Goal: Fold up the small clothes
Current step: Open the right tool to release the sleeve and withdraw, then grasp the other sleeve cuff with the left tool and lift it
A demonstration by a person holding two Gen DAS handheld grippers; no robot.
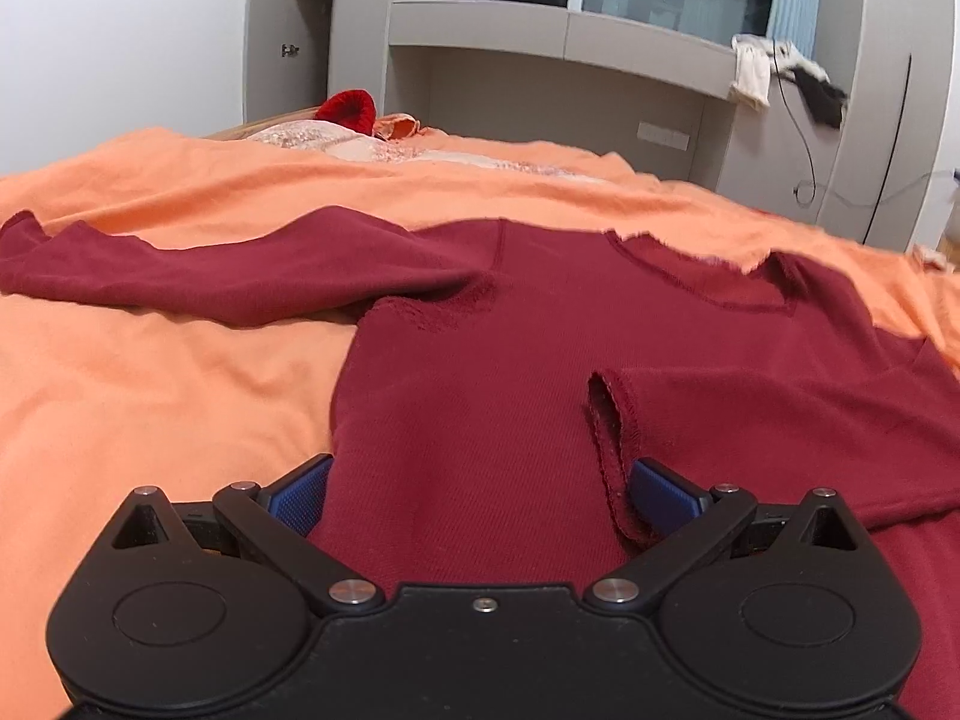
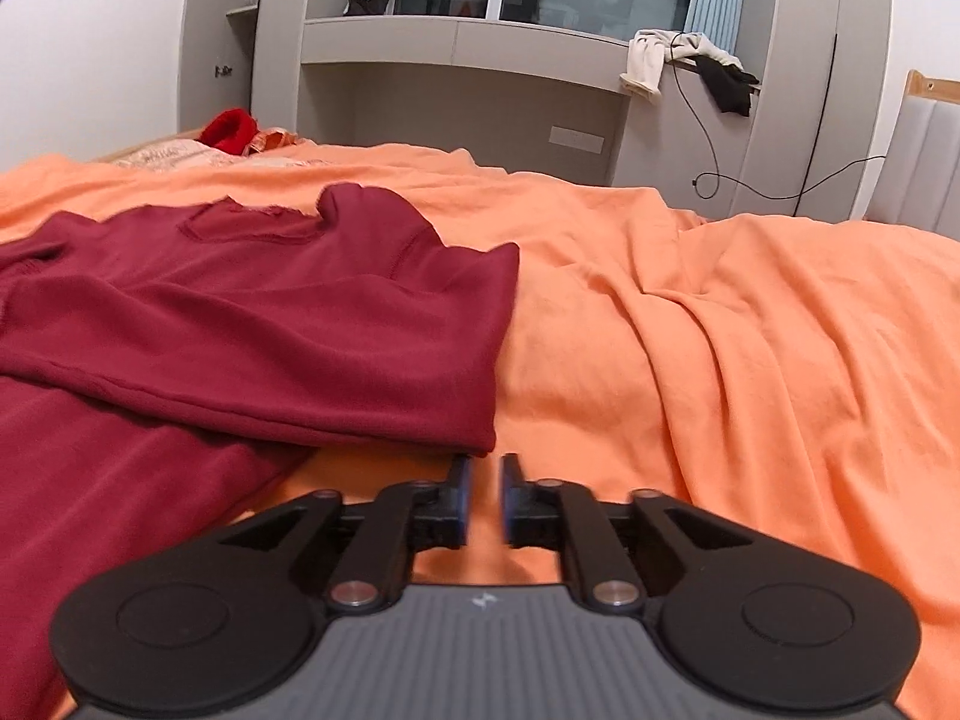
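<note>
Orange bedsheet [image 1: 150, 372] covers a bed that fills the lower part of the left wrist view, with a grey wall unit [image 1: 558, 42] and a window behind it. A dark red long-sleeved top [image 1: 480, 372] lies flat on the sheet, its neckline [image 1: 696, 267] toward the far edge of the bed and its hem toward the camera, so its long axis runs from near edge to far edge. One sleeve [image 1: 198, 276] stretches out toward the left edge of the bed; the other sleeve is folded back across the chest, its open cuff [image 1: 612, 438] lying near the middle of the body. The left gripper [image 1: 480, 495] has its jaws spread wide over the lower body of the top, the blue pads on either side of the cloth, the cuff just beside the right-hand pad; the pads do not pinch the fabric. A red knitted item [image 1: 348, 108] lies at the far edge.

Seen from the right wrist, the same sheet [image 2: 720, 330] runs bare and wrinkled toward the right edge of the bed. The top [image 2: 240, 324] lies on the left, its folded sleeve forming a corner [image 2: 480, 441] just ahead of the right gripper [image 2: 483, 495]. That gripper's jaws are nearly closed with a narrow gap, nothing between them, the corner just beyond the fingertips.
</note>
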